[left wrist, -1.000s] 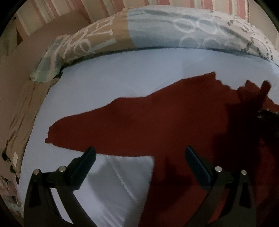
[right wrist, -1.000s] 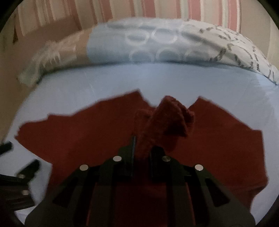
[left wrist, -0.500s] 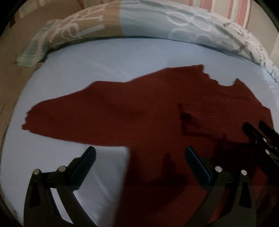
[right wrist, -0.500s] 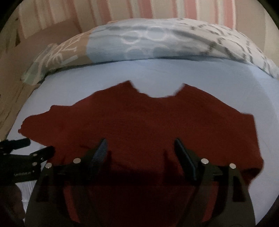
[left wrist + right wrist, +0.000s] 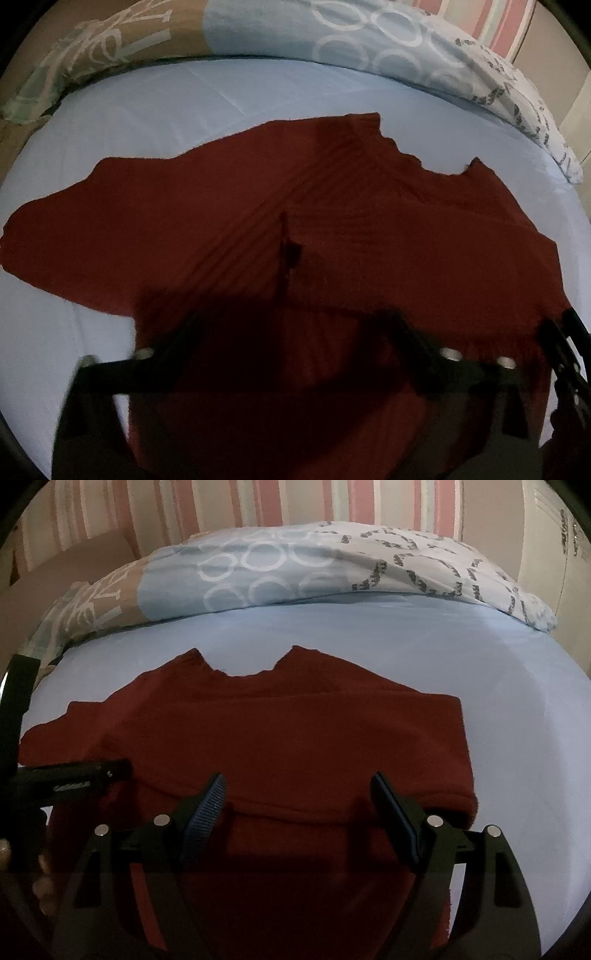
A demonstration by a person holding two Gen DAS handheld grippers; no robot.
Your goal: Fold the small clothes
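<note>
Right hand-held gripper (image 5: 297, 805) has let go of the bunched knit it was pinching; its jaws are standing wide, empty. The dark red ribbed sweater (image 5: 280, 731) is lying flat on the pale blue bed sheet (image 5: 369, 627). Left hand-held gripper (image 5: 295, 332) is closing over the fabric, not gripping yet.

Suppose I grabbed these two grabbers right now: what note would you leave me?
Left gripper: jaws closing above the red sweater, pinching nothing yet.
Right gripper: open, empty, over the sweater's folded edge.
The sweater lies on the blue sheet, neckline towards the duvet.
Done: right side folded in.
Left: the outstretched left sleeve, then probably the remaining folds.
</note>
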